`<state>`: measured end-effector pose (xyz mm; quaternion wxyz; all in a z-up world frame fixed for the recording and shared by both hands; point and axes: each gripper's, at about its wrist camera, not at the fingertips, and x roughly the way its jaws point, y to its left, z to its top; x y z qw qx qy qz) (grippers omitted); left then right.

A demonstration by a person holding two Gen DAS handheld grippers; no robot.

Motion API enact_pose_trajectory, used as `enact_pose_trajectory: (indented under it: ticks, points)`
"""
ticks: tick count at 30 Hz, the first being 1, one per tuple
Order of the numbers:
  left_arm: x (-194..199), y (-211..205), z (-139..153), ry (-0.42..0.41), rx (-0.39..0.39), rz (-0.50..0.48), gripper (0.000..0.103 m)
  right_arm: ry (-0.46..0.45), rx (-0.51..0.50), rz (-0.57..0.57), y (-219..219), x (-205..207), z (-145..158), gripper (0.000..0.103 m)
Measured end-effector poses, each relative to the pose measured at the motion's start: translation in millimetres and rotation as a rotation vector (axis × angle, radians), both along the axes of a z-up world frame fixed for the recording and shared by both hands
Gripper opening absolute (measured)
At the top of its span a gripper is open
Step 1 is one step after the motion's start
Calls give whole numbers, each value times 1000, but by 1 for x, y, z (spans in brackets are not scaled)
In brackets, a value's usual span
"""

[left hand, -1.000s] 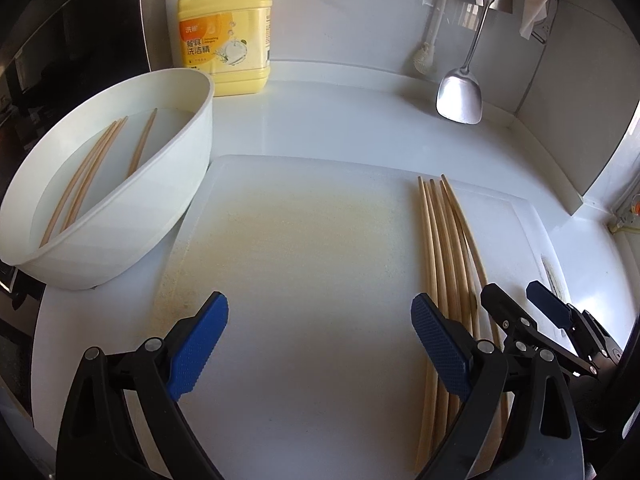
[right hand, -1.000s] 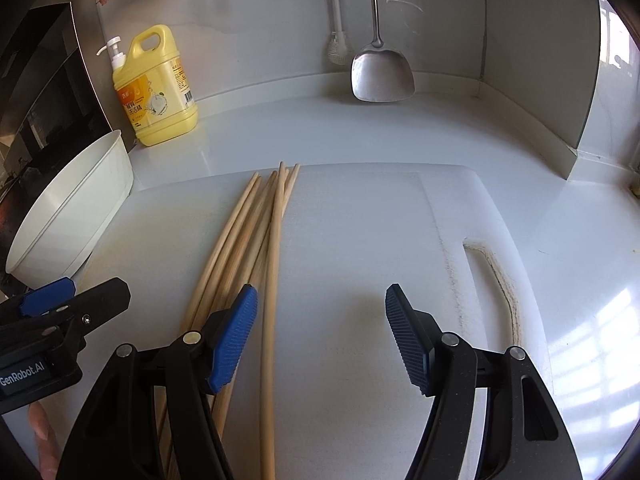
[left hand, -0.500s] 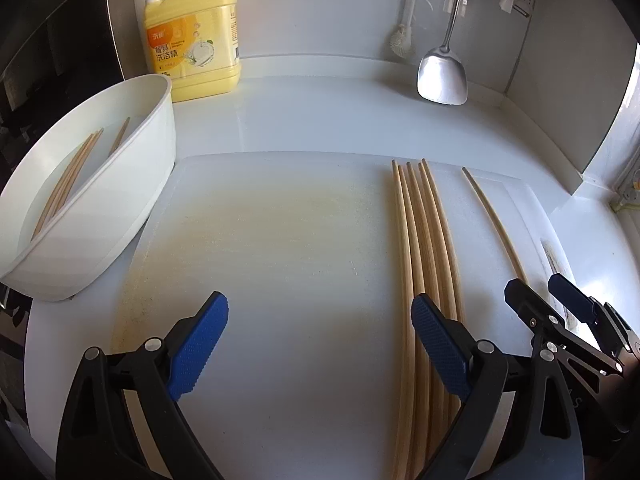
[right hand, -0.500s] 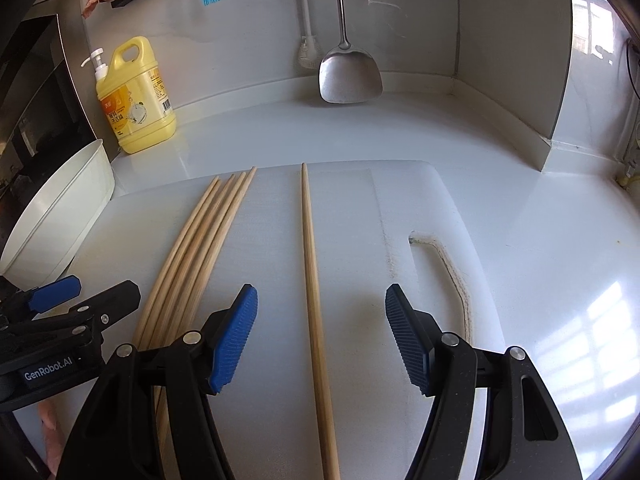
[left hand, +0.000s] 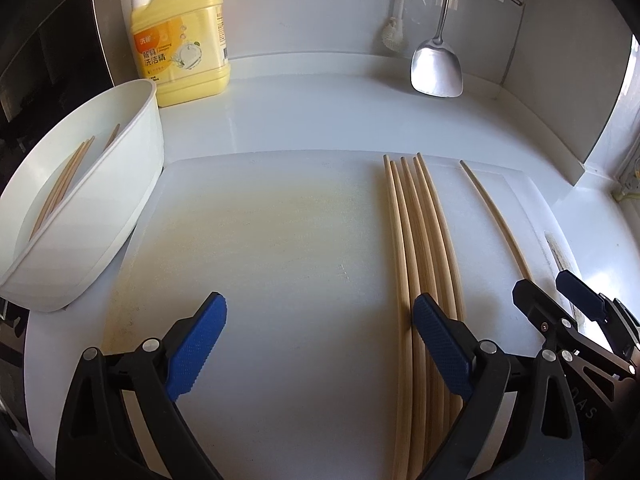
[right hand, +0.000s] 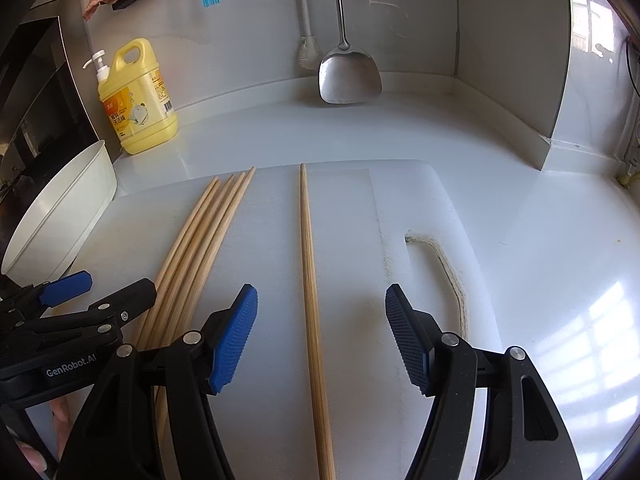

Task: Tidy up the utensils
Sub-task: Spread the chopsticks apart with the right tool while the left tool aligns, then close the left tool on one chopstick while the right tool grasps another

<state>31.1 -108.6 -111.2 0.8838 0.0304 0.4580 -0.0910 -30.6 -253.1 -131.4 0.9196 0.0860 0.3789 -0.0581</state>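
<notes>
White cutting board (left hand: 280,264): task looks partly done. Bundle of five chopsticks (left hand: 416,248) lies together on board, tips roughly even. Single chopstick (right hand: 310,280) lies apart, to right of bundle, not yet joined.

White basin (left hand: 100,216) at left, beside board: holds few more chopsticks (left hand: 64,184), exact count unclear; likely still to sort.

Left gripper (left hand: 320,340): jaws spread wide, nothing held, right finger over bundle.

Right gripper (right hand: 322,332): jaws spread, empty, straddles single chopstick.
</notes>
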Motion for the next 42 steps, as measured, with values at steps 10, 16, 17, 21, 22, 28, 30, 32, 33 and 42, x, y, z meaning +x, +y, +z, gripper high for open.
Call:
enact_pose_trajectory:
  ticks: [10,16,17,21,22,28,30,32,33,42]
  points:
    - [3,-1,-5,17,-2,-3,97,3,-11,-2,2,3,-1,64]
    - [7,-3,-5,11,26,10,98,8,-36,3,0,9,0,64]
    - [9,-3,-5,11,25,12,98,8,-41,3,0,10,0,63]
    - [9,-4,-6,-2,19,15,95,14,-88,4,1,12,0,57]
    - [8,-4,-6,-8,18,13,93,11,-98,14,3,12,0,53]
    - [2,-11,-1,-25,12,-2,69,7,-119,50,11,12,3,32]
    - [1,-14,1,-27,9,-12,57,6,-131,67,15,13,4,25]
    - [-1,-17,2,-34,8,-23,47,3,-140,77,19,13,3,19]
    - [-3,-18,2,-40,7,-25,38,1,-142,78,20,13,3,19]
    - [-6,-17,2,-37,-17,-28,7,-6,-140,90,20,9,1,6]
